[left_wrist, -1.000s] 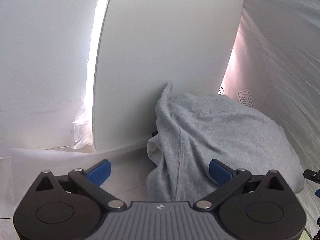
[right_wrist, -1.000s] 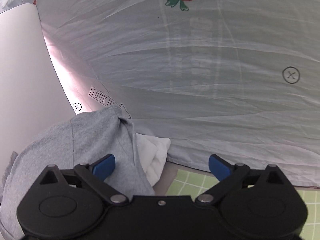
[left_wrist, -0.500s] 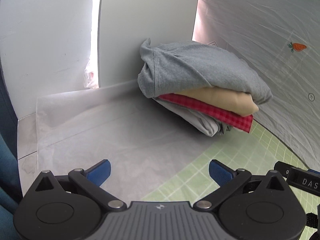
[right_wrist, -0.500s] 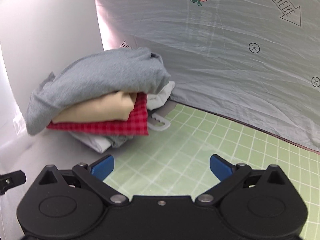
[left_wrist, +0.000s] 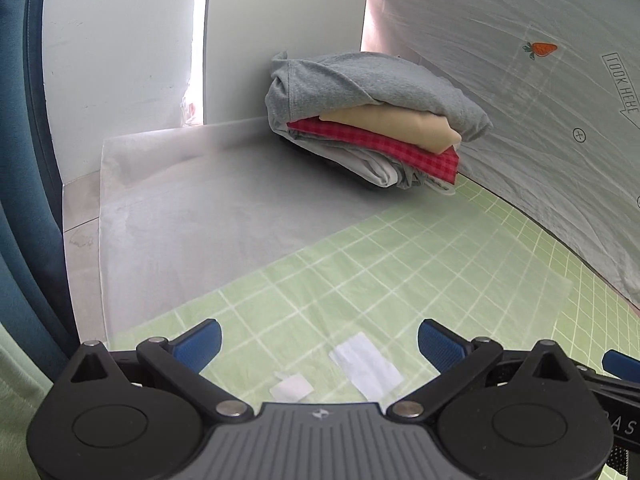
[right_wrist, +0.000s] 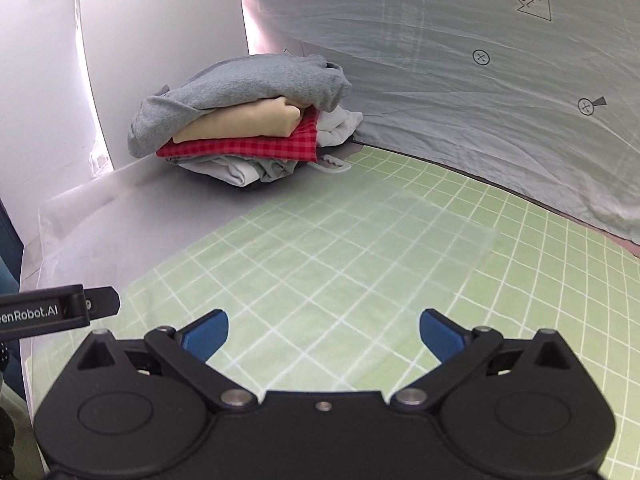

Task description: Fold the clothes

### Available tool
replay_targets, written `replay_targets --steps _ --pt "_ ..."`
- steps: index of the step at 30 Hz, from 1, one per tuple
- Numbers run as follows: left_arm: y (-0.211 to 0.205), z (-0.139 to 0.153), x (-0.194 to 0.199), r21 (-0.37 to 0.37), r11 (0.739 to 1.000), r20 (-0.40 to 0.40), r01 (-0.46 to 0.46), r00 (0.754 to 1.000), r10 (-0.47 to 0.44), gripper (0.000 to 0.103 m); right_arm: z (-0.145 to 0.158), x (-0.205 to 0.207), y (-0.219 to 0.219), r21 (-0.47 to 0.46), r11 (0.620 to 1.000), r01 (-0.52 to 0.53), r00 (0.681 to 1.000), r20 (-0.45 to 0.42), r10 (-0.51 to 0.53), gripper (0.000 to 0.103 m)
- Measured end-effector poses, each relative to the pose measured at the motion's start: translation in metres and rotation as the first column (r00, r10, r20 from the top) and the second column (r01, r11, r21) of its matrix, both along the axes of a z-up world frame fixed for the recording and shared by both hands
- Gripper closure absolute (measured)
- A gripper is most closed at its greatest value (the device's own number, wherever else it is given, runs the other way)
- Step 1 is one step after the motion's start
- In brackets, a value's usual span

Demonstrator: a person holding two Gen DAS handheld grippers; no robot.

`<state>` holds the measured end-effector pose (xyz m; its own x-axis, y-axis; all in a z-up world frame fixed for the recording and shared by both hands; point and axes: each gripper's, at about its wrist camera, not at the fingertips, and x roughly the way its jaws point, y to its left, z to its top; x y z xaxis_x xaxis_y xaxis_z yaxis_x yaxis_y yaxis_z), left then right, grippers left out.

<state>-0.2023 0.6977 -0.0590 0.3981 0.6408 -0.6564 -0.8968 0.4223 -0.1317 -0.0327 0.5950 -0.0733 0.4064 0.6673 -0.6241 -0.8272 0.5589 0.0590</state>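
Note:
A stack of folded clothes sits in the far corner: a grey garment [left_wrist: 360, 80] on top, a beige one [left_wrist: 400, 126], a red checked one [left_wrist: 384, 146] and a white-grey one [left_wrist: 368, 166] at the bottom. The stack also shows in the right wrist view, with the grey garment [right_wrist: 256, 84] on top. My left gripper [left_wrist: 319, 340] is open and empty, well back from the stack over the green grid mat [left_wrist: 400, 264]. My right gripper [right_wrist: 324, 330] is open and empty, also well short of the stack.
A translucent sheet [left_wrist: 192, 216] covers part of the mat and table. A white board [left_wrist: 280, 20] stands behind the stack. A grey cloth backdrop [right_wrist: 480, 100] with a carrot print rises on the right. Two white tape scraps [left_wrist: 366, 364] lie near the left gripper. The left gripper's body [right_wrist: 56, 312] shows in the right wrist view.
Both grippers have pulled back from the stack, from right at the grey garment to well away over the green mat. The grey garment stays on top of the stack.

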Motion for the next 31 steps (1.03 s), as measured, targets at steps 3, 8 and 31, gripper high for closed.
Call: replay_targets --steps 3,8,31 --pt "-0.022 0.002 -0.005 0.016 1.0 0.007 0.001 1.0 -0.001 0.0 0.001 -0.004 -0.023 0.027 1.0 -0.009 1.0 -0.012 0.009 0.0" --pt "-0.053 0.005 -0.01 0.044 0.999 -0.001 -0.005 1.0 0.005 0.0 0.003 -0.012 -0.057 0.049 0.999 -0.018 1.0 -0.008 0.018 0.0" --pt "-0.118 0.0 -0.006 0.082 0.996 -0.014 -0.024 1.0 0.025 0.0 -0.001 -0.017 -0.139 0.12 0.993 -0.01 1.0 0.02 0.008 0.0"
